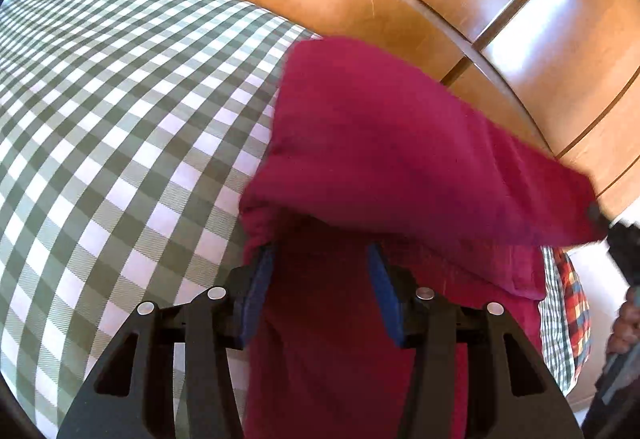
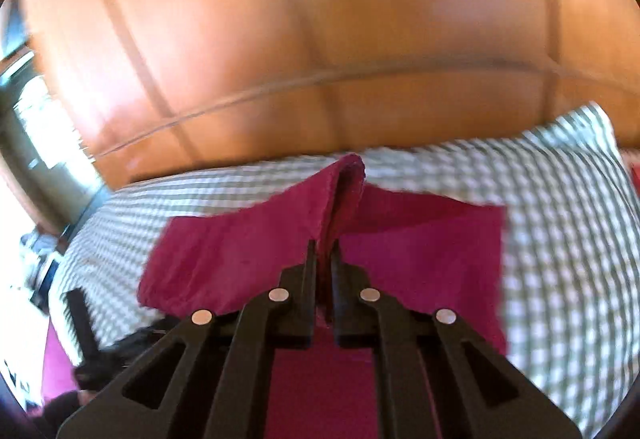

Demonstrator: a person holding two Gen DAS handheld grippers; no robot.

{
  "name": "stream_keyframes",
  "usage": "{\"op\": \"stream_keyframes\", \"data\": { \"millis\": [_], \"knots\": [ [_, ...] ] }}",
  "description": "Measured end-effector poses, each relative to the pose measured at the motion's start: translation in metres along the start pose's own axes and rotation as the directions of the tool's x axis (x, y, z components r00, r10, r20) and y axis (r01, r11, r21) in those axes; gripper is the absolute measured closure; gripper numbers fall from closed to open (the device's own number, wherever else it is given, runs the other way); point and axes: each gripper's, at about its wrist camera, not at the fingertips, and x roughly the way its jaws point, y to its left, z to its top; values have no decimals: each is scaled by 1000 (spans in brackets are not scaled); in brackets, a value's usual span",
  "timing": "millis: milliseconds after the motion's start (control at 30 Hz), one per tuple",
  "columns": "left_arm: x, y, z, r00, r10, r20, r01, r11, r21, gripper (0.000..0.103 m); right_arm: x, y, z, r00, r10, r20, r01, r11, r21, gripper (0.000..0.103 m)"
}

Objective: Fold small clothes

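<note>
Checked bedcover (image 1: pixel 120 127) carries my crimson garment (image 2: pixel 248 255), light, limp, best taken at edges: right tool (image 2: pixel 324 245) pinches a raised fold, left tool (image 1: pixel 320 259) half-wide with cloth between, grip unclear.

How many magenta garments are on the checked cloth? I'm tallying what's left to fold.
1: the magenta garment lies mid-cloth on the checked cloth, pinched by the right tongs. Others may lie hidden beneath it.
</note>
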Motion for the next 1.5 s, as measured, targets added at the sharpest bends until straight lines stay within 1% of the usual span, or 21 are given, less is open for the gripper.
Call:
{"op": "stream_keyframes", "data": {
  "millis": [133, 200, 300, 400, 500, 600, 633, 700, 733, 767, 800, 900, 967, 1067, 1167, 1200, 1300, 1367, 1400, 1433, 1500],
  "knots": [
    [-1, -8, -4, 1000, 31, 4, -31, 998, 58, 55, 30, -55, -26, 993, -53, -101, 64, 992, 107, 98],
    [1, -12, -5, 999, 52, 4, -53, 995, 80, 55, 43, -64, -43, 988, -68, -141, 85, 990, 114, 98],
    [1, -17, -6, 997, 82, 1, -82, 990, 113, 55, 51, -68, -50, 989, -58, -134, 76, 988, 134, 98],
    [-5, -21, -9, 995, 95, -5, -93, 985, 145, 55, 39, -71, -52, 993, -35, -110, 52, 987, 154, 98],
    [-23, -29, -16, 999, 35, -9, -33, 981, 192, 55, 25, -72, -47, 997, -37, -68, 46, 991, 130, 98],
    [-37, -39, -19, 1000, -14, 0, 14, 976, 218, 55, 35, -79, -51, 992, -56, -111, 71, 988, 136, 94],
    [-42, -45, -18, 1000, -20, 20, 15, 972, 234, 55, 33, -78, -54, 993, -54, -109, 69, 988, 137, 91],
    [-49, -54, -16, 999, -30, 45, 17, 966, 259, 55, 24, -76, -55, 994, -53, -97, 67, 987, 145, 74],
    [-53, -59, -13, 997, -34, 63, 15, 961, 276, 55, 14, -75, -56, 995, -68, -75, 78, 987, 141, 62],
    [-54, -61, -11, 997, -31, 72, 10, 959, 283, 55, 7, -72, -55, 994, -96, -55, 102, 986, 130, 54],
    [-54, -62, -8, 996, -27, 82, 2, 958, 287, 55, -4, -67, -53, 992, -122, -26, 124, 986, 113, 54],
    [-49, -62, 5, 995, -18, 96, -9, 962, 271, 55, -18, -45, -50, 997, -76, 6, 76, 996, 54, 53],
    [-41, -60, 13, 995, -14, 96, -10, 969, 246, 55, -15, -28, -49, 998, -64, 1, 64, 998, -1, 46],
    [-16, -52, 15, 999, 21, 39, -29, 975, 220, 55, 10, -11, -49, 996, -87, -33, 85, 995, -52, 43],
    [8, -39, 6, 996, 76, -36, -66, 974, 219, 55, 45, -18, -55, 985, -140, -98, 136, 990, -40, 42],
    [7, -36, 5, 997, 60, -43, -50, 976, 212, 55, 57, -23, -62, 981, -154, -116, 151, 988, -39, 42],
    [-9, -21, 15, 999, -48, -19, 50, 988, 149, 55, 57, -21, -77, 986, -164, -24, 161, 983, -94, 40],
    [-16, -6, 34, 993, -121, 0, 121, 990, 71, 55, 57, -17, -80, 983, -181, -6, 179, 977, -112, 40],
    [-17, -3, 41, 993, -118, 12, 117, 992, 52, 52, 57, -16, -81, 983, -181, -5, 180, 977, -113, 39],
    [-14, 2, 54, 996, -80, 31, 79, 996, 39, 51, 57, -17, -81, 984, -178, 0, 177, 978, -111, 39],
    [-4, 5, 69, 997, -78, 21, 77, 997, 26, 51, 55, -17, -82, 985, -173, 9, 173, 979, -108, 39]
  ]
}}
